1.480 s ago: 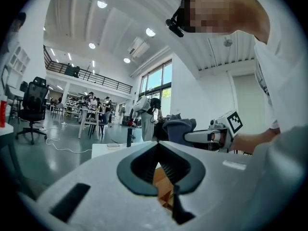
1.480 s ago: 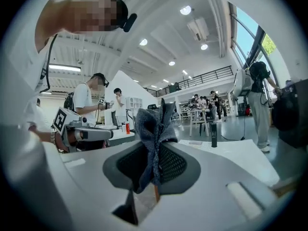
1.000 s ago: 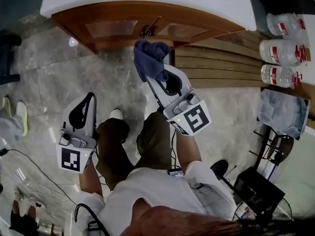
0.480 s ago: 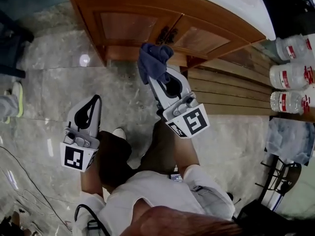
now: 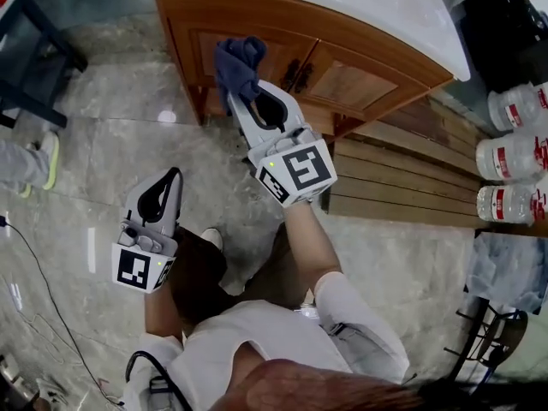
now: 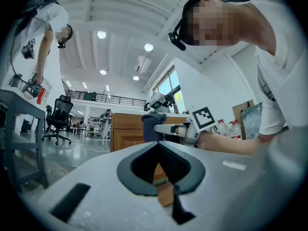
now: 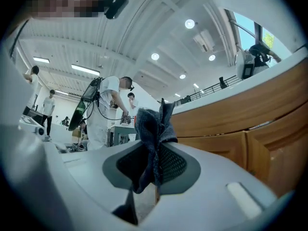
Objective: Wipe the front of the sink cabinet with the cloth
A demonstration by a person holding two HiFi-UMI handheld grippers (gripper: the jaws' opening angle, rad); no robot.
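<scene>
The wooden sink cabinet (image 5: pixel 342 80) with a white top stands at the top of the head view; its doors also fill the right of the right gripper view as brown panels (image 7: pixel 240 143). My right gripper (image 5: pixel 242 101) is shut on a dark blue cloth (image 5: pixel 237 65), bunched up and held against or just before the left door. The cloth (image 7: pixel 153 129) sticks up from the closed jaws. My left gripper (image 5: pixel 163 193) hangs low over the floor, shut and empty; from it I see the cloth (image 6: pixel 153 127) and the cabinet (image 6: pixel 129 129).
Grey marble floor (image 5: pixel 111 135) spreads left. Wooden slats (image 5: pixel 402 182) lie right of the cabinet, with large water bottles (image 5: pixel 514 157) beyond. A dark table leg (image 5: pixel 38 32) stands at the top left. A cable (image 5: pixel 34 272) runs along the floor. Other people stand in the background.
My right gripper with the cloth has moved up and left to the cabinet's left door. The view has shifted, so more of the cabinet front shows. The left gripper stays low.
</scene>
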